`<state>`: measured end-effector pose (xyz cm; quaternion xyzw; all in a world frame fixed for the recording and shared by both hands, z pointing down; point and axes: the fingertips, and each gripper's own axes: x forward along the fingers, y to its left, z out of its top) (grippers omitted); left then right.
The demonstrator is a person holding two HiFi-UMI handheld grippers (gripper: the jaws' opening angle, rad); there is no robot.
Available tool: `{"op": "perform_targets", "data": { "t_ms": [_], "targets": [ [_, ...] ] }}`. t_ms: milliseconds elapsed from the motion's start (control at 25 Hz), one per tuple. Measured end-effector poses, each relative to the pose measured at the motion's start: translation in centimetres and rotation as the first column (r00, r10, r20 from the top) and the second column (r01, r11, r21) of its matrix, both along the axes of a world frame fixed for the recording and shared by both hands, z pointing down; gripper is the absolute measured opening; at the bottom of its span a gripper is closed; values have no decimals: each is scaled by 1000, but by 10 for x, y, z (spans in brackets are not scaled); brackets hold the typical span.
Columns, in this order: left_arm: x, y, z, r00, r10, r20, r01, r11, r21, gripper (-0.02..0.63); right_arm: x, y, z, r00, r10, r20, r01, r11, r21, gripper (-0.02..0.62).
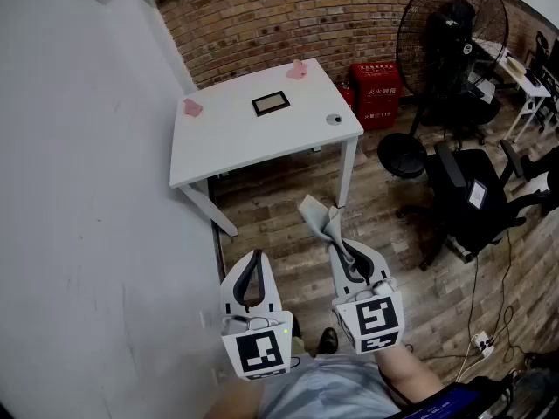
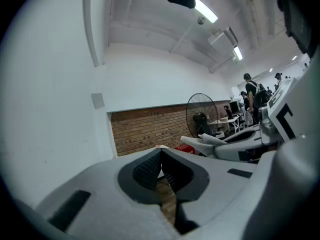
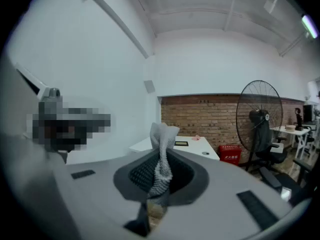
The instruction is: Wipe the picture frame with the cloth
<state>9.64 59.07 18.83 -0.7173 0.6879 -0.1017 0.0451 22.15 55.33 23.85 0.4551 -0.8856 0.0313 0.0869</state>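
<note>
A small black picture frame [image 1: 271, 103] lies flat on the white table [image 1: 227, 142] far ahead, also visible small in the right gripper view as the frame [image 3: 181, 143]. My right gripper [image 1: 335, 234] is shut on a grey-white cloth [image 1: 319, 217], which sticks up out of its jaws as the cloth [image 3: 162, 151]. My left gripper [image 1: 255, 260] is shut with nothing in it, its jaws meeting at the tips [image 2: 161, 151]. Both grippers hang over the wooden floor, well short of the table.
Pink objects [image 1: 192, 107] [image 1: 298, 70] and a small round grey thing [image 1: 334, 120] lie on the table. A large standing fan [image 1: 441, 46], red crates [image 1: 376, 90] and a black office chair [image 1: 476, 203] stand to the right. A white wall runs along the left.
</note>
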Motion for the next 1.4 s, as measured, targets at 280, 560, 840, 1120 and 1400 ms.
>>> {"op": "perform_targets", "data": {
  "t_ms": [280,560,840,1120,1400],
  "targets": [
    [5,-1,7,1000,3,-6,-3,1000,-10,9,1,1,5,1000,-11,-4,11,1000,-22,32],
    [4,-13,21,1000,10,27,-10,1000,-22,9,6,-13,15,1000,-5,21,6,999,-42,35],
    [-21,-49,36,999,-24,-29,22,997,-69,9,-14,-48,29,1000,-11,16,12,998,-68,37],
    [-67,-127,60,1000,-8,-25,6,996,-90,9,-55,-126,52,1000,7,-6,-8,995,-100,37],
    [-107,-216,66,999,31,-9,-31,996,-87,9,-94,-211,56,999,32,-22,-34,993,-110,37]
  ]
}}
